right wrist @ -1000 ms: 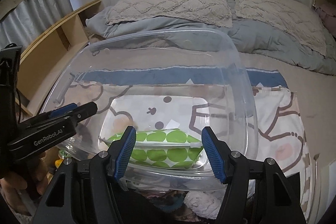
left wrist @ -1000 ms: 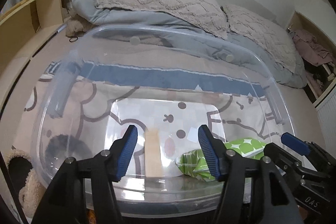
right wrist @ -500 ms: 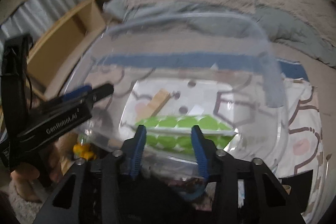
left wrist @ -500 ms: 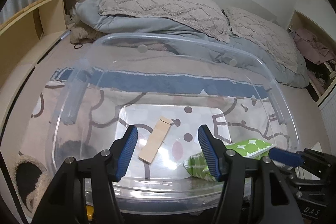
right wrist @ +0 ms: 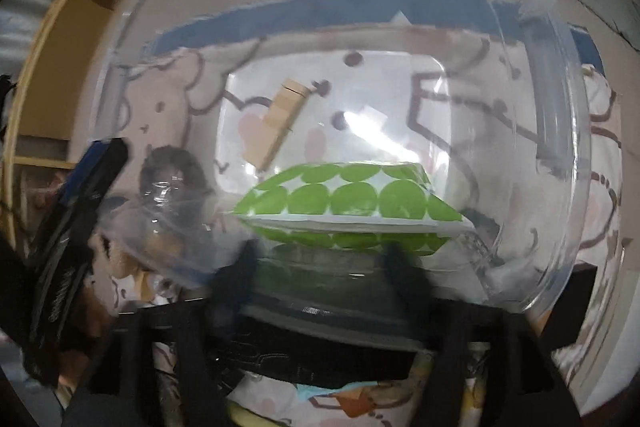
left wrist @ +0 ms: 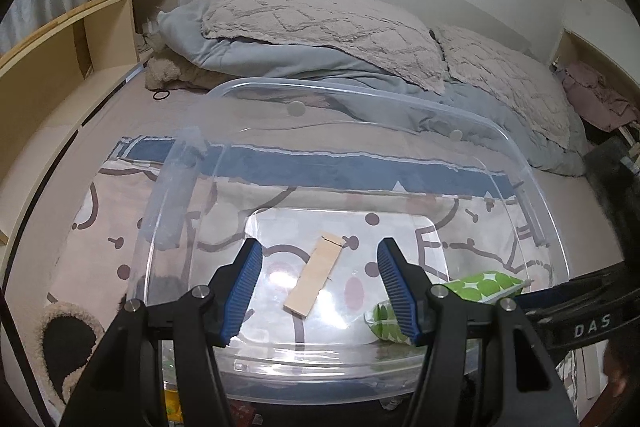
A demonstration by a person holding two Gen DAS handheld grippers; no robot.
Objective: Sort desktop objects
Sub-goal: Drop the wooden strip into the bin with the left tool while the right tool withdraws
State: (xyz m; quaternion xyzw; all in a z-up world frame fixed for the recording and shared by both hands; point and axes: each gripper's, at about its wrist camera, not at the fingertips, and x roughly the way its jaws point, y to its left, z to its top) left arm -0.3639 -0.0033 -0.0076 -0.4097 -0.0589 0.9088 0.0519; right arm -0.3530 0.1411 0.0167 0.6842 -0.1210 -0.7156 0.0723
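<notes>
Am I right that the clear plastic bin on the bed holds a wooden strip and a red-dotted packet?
Not quite: the packet is green-dotted, not red, as the right wrist view shows. The clear plastic bin on the bed does hold it and the wooden strip.

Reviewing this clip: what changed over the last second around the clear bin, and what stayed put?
The wooden strip dropped from between the left gripper fingers and now lies slanted on the clear bin floor. The right gripper tipped down towards the green dotted pouch, closing, then reopening, with nothing between its jaws. Pouch, bin and bedding stayed.
</notes>
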